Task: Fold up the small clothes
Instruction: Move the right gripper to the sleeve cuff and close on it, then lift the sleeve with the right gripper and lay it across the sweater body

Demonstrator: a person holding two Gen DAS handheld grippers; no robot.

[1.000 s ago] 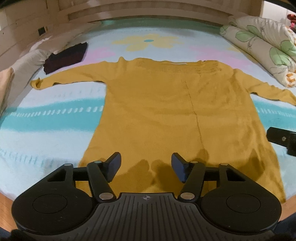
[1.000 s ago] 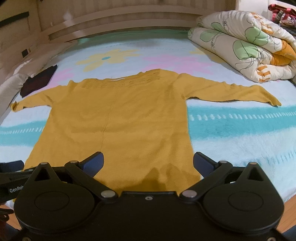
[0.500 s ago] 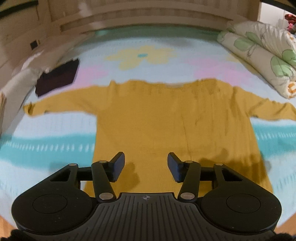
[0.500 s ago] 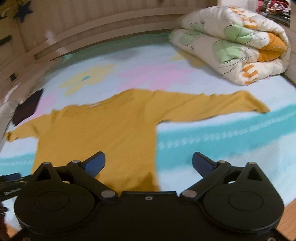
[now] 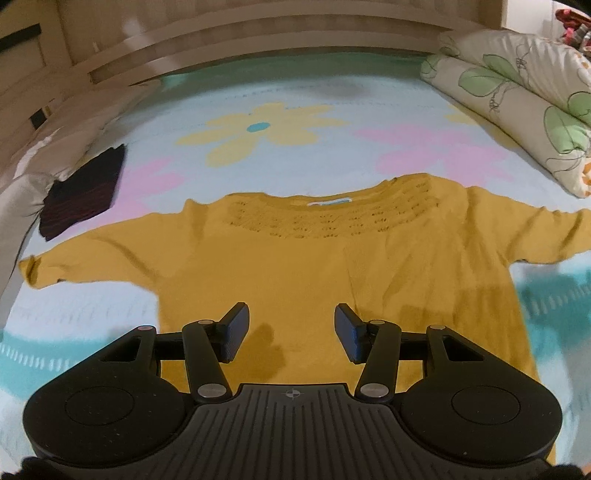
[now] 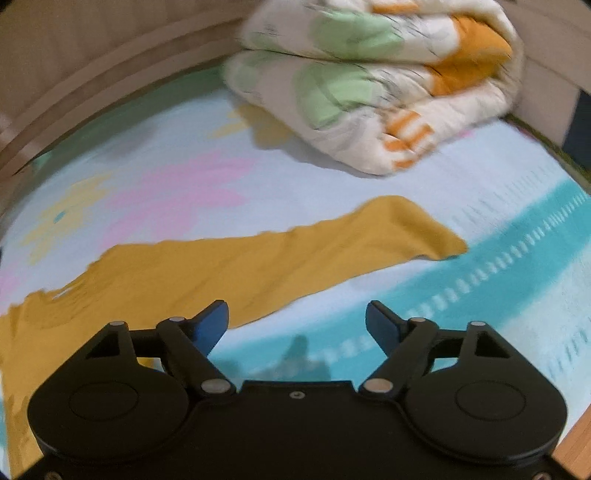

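Note:
A mustard yellow long-sleeved sweater [image 5: 303,266] lies flat on the bed, neckline away from me, both sleeves spread out sideways. My left gripper [image 5: 291,328] is open and empty, hovering over the sweater's lower body. In the right wrist view the sweater's right sleeve [image 6: 280,254] stretches out to its cuff [image 6: 439,240]. My right gripper [image 6: 297,325] is open and empty, above the bedsheet just in front of that sleeve, its left finger [image 6: 210,321] over the sleeve's near edge.
The bed has a light blue sheet [image 5: 266,107] with flower prints and teal stripes. A folded floral quilt [image 6: 373,74] lies at the back right, also in the left wrist view [image 5: 524,92]. A dark folded garment [image 5: 85,192] lies at the left. A wooden headboard [image 5: 221,33] runs behind.
Both grippers have moved forward up the sweater. The right gripper has swung right, from over the body to the right sleeve. The left gripper's jaws stand slightly wider than half a second ago.

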